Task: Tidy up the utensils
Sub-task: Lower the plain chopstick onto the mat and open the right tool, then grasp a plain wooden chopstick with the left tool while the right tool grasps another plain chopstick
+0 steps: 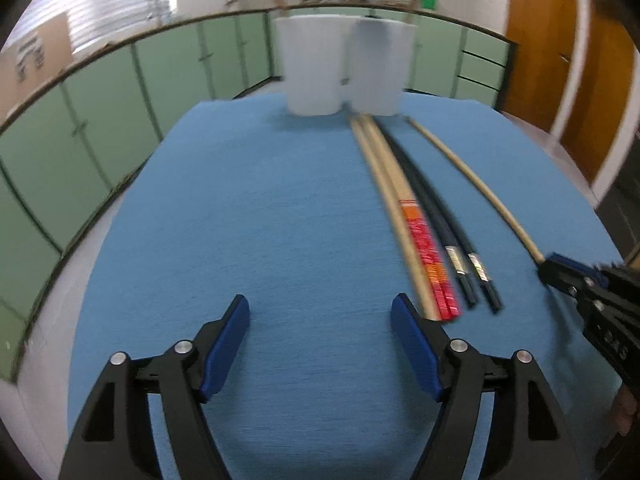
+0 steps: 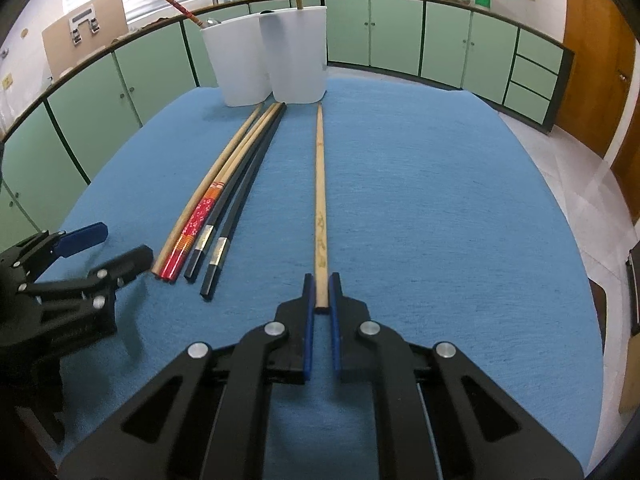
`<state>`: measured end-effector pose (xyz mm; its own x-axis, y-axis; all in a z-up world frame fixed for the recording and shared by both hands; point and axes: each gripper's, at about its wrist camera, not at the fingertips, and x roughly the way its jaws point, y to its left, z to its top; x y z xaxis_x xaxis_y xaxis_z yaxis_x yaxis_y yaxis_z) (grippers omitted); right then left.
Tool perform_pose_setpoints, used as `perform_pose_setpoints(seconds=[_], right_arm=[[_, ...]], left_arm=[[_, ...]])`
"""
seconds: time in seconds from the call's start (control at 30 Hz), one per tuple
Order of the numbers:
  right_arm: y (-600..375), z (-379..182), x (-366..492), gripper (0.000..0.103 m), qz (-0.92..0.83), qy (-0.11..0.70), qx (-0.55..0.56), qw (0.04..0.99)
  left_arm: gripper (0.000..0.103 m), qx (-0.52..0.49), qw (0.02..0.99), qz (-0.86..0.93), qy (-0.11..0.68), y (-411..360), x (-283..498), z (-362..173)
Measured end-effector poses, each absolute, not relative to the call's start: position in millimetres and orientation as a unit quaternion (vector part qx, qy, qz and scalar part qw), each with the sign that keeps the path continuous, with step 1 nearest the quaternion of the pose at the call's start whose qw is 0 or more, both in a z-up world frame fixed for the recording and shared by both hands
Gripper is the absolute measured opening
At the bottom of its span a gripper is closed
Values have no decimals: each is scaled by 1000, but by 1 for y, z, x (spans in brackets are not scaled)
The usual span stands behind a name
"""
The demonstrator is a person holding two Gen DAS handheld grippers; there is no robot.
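Pinched at its near end between the closed blue pads of the right tongs (image 2: pixel 321 294), a single pale wooden chopstick (image 2: pixel 320 184) lies lengthwise on the blue worktop (image 2: pixel 440 200), its far tip pointing at the base of the right-hand white tub (image 2: pixel 296 52). Just left of it, apart from it, lies a bundle of four chopsticks (image 2: pixel 224 196), one plain wood, one with a red patterned handle and two black with silver bands, reaching to the left-hand white tub (image 2: pixel 234 60); each tub holds an upright red-handled stick. Left tongs (image 1: pixel 320 344) hover spread wide and empty over bare cloth beside the bundle's near ends.
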<state>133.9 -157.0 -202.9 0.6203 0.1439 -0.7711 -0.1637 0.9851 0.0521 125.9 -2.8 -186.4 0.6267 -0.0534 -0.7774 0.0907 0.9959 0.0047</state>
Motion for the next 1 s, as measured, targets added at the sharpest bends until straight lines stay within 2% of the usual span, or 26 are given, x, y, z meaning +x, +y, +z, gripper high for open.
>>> perform_pose_setpoints(seconds=[0.23, 0.5, 0.83, 0.93, 1.0], right_arm=[[-164, -203, 134, 9, 87, 427, -3, 900], [-165, -203, 134, 9, 86, 427, 0, 900], [-168, -203, 134, 11, 93, 426, 9, 900], [-172, -200, 132, 20, 96, 419, 16, 903], [-173, -198, 129, 30, 99, 414, 11, 905]], left_arm=[[72, 26, 914, -80, 397, -5, 111, -176], [72, 63, 896, -96, 428, -28, 116, -187], [73, 20, 902, -54, 429, -2, 120, -186], [73, 31, 903, -57, 424, -7, 117, -184], [73, 34, 906, -55, 419, -7, 115, -183]])
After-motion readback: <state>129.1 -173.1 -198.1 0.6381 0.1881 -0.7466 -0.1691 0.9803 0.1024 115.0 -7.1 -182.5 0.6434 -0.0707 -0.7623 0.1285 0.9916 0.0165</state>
